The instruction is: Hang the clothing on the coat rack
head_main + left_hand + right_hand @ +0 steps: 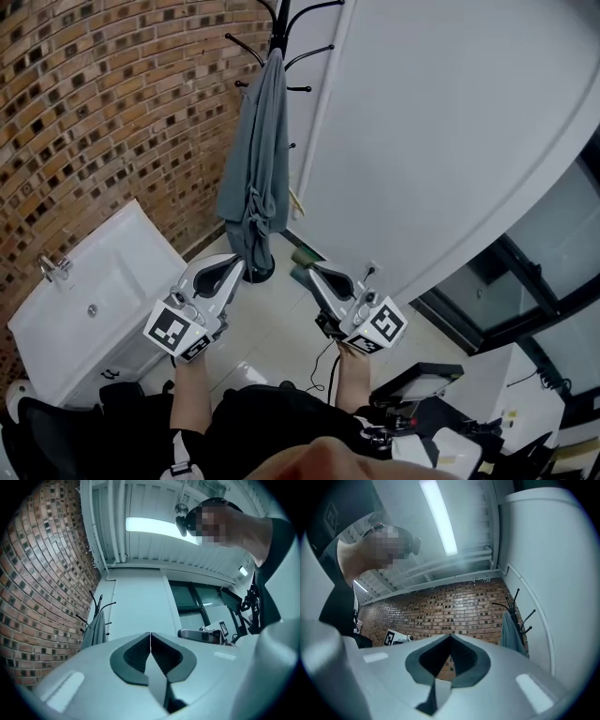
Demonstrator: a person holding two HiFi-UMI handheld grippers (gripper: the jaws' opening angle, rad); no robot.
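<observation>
The clothing [255, 169], a grey-blue garment, hangs on the coat rack [279, 23]. It is caught high up near the hooks and falls along the black pole. Its lower end is bunched a little above the round black base of the rack. Several curved black hooks of the rack stand free above and beside the garment.

The left gripper [150, 633] is in front of the coat rack, on the side of the person, and it points toward the rack. Its two jaws are pressed together and there is nothing between them. In the left gripper view the garment shows far beyond the jaws, well apart from them.

The right gripper [450, 635] is also in front of the coat rack, beside the left one and apart from it. Its jaws are together too and hold nothing. In the right gripper view the rack with the garment stands far off, to the right of the jaws. Each gripper is held by a bare forearm [192, 398] of the person.

Behind the coat rack and to its left is a brick wall [94, 84]. To the right of the rack is a plain white wall [441, 131]. To the left of the rack, below the bricks, stands a white washbasin [112, 272] with a metal tap [54, 267]. The rack stands on a pale floor [272, 323].
</observation>
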